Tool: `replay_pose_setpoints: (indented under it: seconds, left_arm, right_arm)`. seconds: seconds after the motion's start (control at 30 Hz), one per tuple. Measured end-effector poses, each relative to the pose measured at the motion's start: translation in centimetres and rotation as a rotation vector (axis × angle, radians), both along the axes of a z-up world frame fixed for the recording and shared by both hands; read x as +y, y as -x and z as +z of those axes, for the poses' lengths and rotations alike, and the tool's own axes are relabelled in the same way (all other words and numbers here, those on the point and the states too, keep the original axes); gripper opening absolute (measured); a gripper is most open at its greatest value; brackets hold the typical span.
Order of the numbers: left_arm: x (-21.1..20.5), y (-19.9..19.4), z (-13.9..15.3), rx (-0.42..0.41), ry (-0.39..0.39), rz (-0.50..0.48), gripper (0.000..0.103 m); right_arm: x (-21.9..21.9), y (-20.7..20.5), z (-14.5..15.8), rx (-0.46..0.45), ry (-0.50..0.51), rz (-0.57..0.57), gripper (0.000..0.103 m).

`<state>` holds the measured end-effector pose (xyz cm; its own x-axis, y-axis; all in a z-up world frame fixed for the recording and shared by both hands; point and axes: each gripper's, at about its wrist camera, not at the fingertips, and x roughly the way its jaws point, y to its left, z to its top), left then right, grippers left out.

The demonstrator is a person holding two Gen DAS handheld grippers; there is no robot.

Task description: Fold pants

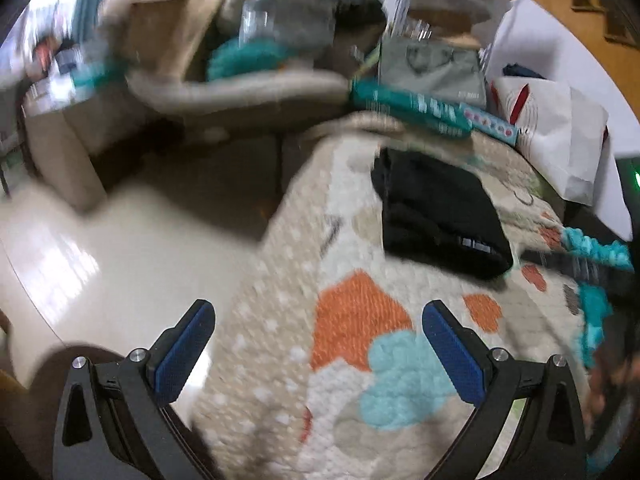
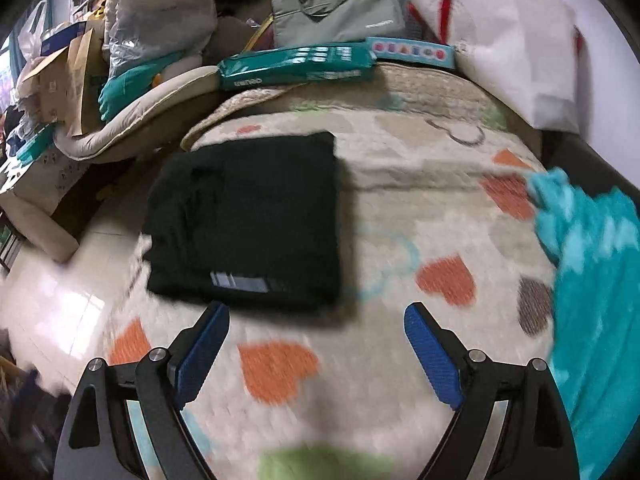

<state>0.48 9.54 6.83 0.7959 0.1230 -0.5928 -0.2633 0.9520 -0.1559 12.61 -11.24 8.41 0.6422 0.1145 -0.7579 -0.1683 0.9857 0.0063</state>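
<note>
Pants (image 2: 244, 220): black, folded into a flat rectangle, lying on the blanket (image 2: 400, 200); a grey striped label shows at the near edge. In the right wrist view they sit at 11 o'clock from the claw, just beyond the left fingertip; in the left wrist view, pants (image 1: 436, 212) at 1 o'clock, well apart.

Left claw (image 1: 318, 350): wide open, holding nothing, above the blanket edge with the floor (image 1: 80, 248) at 9 o'clock.

Right claw (image 2: 316, 354): wide open, holding nothing, above orange hearts in the pattern.

Blanket: cream, with orange, teal and brown shapes.

Teal cloth (image 2: 592, 280): at 3 o'clock in the right view.

Teal pack (image 2: 296, 66) and grey bag (image 2: 340, 12): at 12 o'clock, beyond the pants.

Both views blurred.
</note>
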Motion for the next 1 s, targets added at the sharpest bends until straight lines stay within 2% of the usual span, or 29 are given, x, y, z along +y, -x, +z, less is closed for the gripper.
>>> replay_pose_setpoints:
  seconds: [0.1, 0.17, 0.27, 0.3, 0.37, 0.47, 0.67, 0.87, 1.0]
  left_arm:
    - [-2.4, 1.9, 2.8, -0.133, -0.185, 0.003, 0.103]
    - [-4.1, 3.0, 4.6, -0.192, -0.299, -0.010, 0.103]
    - [-6.3, 4.2, 6.9, -0.268, -0.424, -0.022, 0.103]
    - [-6.6, 4.4, 7.4, -0.269, -0.417, -0.043, 0.103]
    - [-6.6, 4.2, 8.4, -0.234, -0.345, -0.094, 0.103]
    - [-6.1, 4.0, 9.4, -0.197, -0.273, -0.096, 0.103]
    - [-6.1, 3.9, 9.5, -0.119, -0.227, -0.066, 0.103]
    - [-7.0, 4.5, 9.0, -0.069, -0.247, -0.063, 0.103]
    - [-6.8, 4.5, 9.0, -0.049, -0.220, -0.060, 0.103]
  right_arm:
    - [-1.2, 2.8, -0.6, 0.010, -0.037, -0.006, 0.093]
    - [-1.6, 3.7, -0.6, 0.015, -0.075, -0.004, 0.093]
    - [-2.1, 4.8, -0.3, 0.019, -0.137, -0.009, 0.093]
    - [-2.3, 5.0, -0.2, 0.020, -0.149, -0.013, 0.093]
    - [-2.8, 5.6, 0.1, 0.011, -0.167, -0.021, 0.093]
    - [-3.6, 6.6, 0.2, -0.003, -0.183, -0.030, 0.093]
    - [-3.6, 7.8, 0.3, -0.010, -0.213, 0.002, 0.093]
    - [-2.3, 9.3, 0.9, -0.054, -0.172, 0.063, 0.093]
    - [-2.3, 9.8, 0.8, -0.059, -0.157, 0.067, 0.093]
